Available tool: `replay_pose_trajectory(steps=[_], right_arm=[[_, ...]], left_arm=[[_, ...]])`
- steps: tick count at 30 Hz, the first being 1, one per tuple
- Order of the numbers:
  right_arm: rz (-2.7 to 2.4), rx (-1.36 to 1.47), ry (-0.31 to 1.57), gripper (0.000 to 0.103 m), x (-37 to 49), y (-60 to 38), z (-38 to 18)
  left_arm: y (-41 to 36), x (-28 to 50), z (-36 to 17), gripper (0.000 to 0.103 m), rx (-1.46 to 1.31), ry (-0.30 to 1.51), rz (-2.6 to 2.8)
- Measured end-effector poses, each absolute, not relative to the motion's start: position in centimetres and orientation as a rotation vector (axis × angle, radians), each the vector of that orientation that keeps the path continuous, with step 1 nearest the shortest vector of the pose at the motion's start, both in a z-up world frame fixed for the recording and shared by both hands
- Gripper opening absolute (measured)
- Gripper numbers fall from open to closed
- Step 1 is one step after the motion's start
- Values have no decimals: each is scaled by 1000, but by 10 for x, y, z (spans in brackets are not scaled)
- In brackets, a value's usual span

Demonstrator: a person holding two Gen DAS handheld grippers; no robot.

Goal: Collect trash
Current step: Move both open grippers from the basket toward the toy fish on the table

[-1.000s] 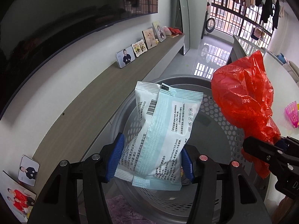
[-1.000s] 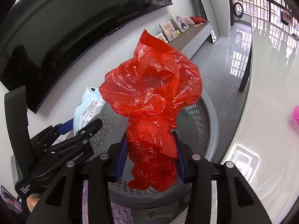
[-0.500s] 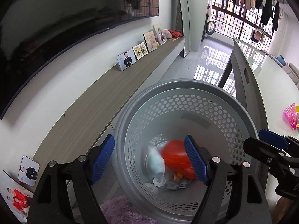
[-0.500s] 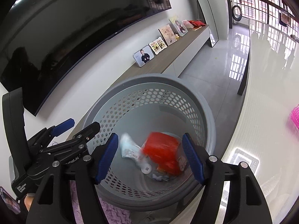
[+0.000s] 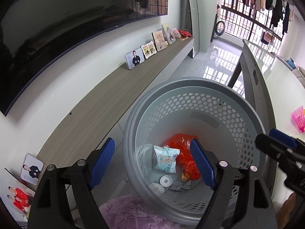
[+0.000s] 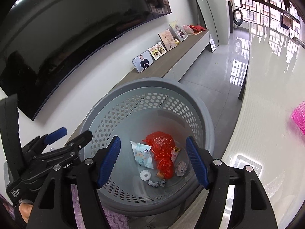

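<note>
While both hand-held grippers hang over the basket [image 5: 246, 103] with nothing between their blue pads, the trash lies at its bottom. The left hand-held gripper [image 5: 152, 162] has its jaws spread wide, and so does the right hand-held gripper [image 6: 152, 161], each framing the basket's inside from above.

On the basket floor, the red bag [image 6: 163, 150] sits crumpled near the middle, touching the pale blue packet [image 6: 142, 153] at its left side. In front of them lie a round white disc [image 6: 145, 175] and a scrap of grey tissue [image 6: 157, 183]; another grey wad [image 6: 180, 168] sits at the bag's right.

The basket stands just beside a long wooden shelf [image 5: 91, 114] carrying photo frames [image 5: 135, 58], under a dark TV [image 5: 57, 19]. A white table [image 6: 266, 114] with a pink item [image 6: 299, 114] runs along the right. A purple fluffy rug [image 5: 129, 211] lies by the basket's near side.
</note>
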State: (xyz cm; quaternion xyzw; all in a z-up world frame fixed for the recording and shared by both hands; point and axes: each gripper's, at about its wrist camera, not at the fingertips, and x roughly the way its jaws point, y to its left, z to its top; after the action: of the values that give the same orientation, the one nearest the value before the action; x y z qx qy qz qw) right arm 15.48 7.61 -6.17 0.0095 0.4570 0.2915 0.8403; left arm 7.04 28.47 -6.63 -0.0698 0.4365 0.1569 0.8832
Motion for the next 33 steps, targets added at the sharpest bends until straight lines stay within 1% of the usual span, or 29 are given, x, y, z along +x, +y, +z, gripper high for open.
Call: replay_pose_trajectory(steps=[6, 20, 33], right_arm=[[604, 41, 975, 69, 157, 72, -65], [577, 74, 933, 71, 155, 63, -61], [520, 146, 880, 71, 145, 33, -44]], left_arm=[[284, 65, -65, 82, -159, 903, 341], [276, 57, -53, 85, -152, 900, 363], [261, 44, -8, 86, -134, 829, 354]])
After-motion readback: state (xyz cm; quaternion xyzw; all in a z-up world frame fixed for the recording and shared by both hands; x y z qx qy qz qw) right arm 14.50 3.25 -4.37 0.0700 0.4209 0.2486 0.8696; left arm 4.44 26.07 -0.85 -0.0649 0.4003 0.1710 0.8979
